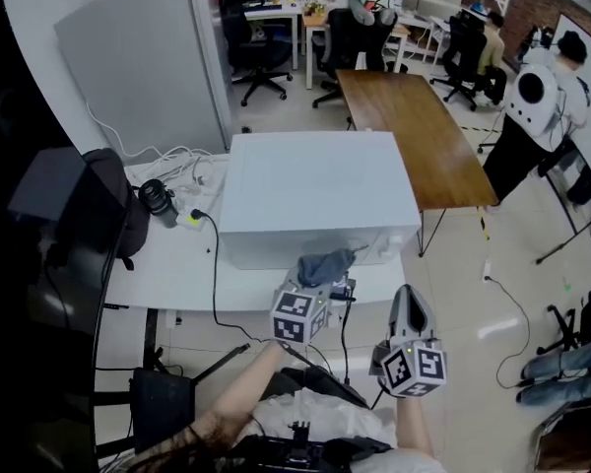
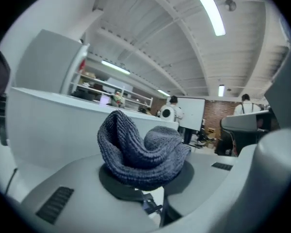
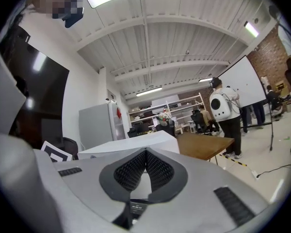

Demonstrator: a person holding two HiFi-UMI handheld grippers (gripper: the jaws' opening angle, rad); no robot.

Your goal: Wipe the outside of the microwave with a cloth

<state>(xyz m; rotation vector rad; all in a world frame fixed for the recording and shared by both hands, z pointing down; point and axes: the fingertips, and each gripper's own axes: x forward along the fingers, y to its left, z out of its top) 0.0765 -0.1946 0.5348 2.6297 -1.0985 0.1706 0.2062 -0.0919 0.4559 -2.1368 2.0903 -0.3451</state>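
Observation:
A white microwave [image 1: 315, 195] sits on a white table [image 1: 158, 274], seen from above in the head view. My left gripper [image 1: 320, 279] is shut on a grey-blue knitted cloth [image 1: 323, 266], held just off the microwave's near front face. In the left gripper view the cloth [image 2: 140, 152] bulges out between the jaws, and the microwave [image 2: 53, 125] lies to the left. My right gripper [image 1: 410, 315] hangs lower right of the microwave, jaws shut with nothing in them. The right gripper view shows its pads [image 3: 157, 171] pressed together and the microwave [image 3: 131, 147] beyond.
A black lens-like cylinder [image 1: 160, 203], white cables [image 1: 182, 170] and a dark bag [image 1: 108, 205] lie on the table left of the microwave. A wooden table [image 1: 414, 136] stands at the right. Office chairs and people are farther back.

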